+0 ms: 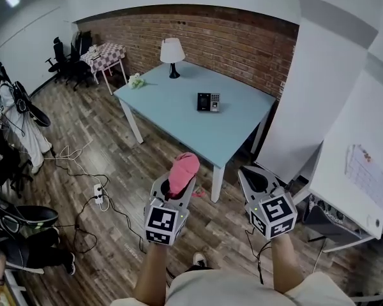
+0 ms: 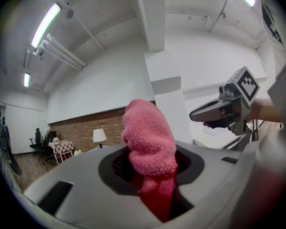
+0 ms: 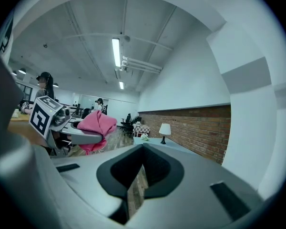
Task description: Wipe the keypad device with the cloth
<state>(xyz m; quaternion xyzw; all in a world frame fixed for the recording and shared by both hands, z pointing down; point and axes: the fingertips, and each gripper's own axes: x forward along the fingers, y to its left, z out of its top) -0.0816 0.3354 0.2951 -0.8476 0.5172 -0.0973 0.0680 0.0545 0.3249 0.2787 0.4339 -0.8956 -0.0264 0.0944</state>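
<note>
The black keypad device [image 1: 209, 102] lies on the light blue table [image 1: 179, 116], towards its right side. Both grippers hang over the wooden floor in front of the table, well short of it. My left gripper [image 1: 179, 182] [image 2: 150, 175] is shut on a pink knitted cloth [image 1: 184, 167] [image 2: 148, 142] that bulges up out of the jaws. The right gripper view also shows this cloth [image 3: 97, 123] and the left gripper [image 3: 81, 135]. My right gripper [image 1: 253, 174] [image 3: 138, 175] is shut with nothing in it, leaving only a thin slit.
A white-shaded lamp [image 1: 172, 55] and a small white bunch [image 1: 136, 80] stand at the table's far edge. A brick wall [image 1: 230, 40] runs behind. Cables and a power strip [image 1: 97, 193] lie on the floor at left. White furniture [image 1: 354, 171] stands at right. A person [image 1: 16, 116] is far left.
</note>
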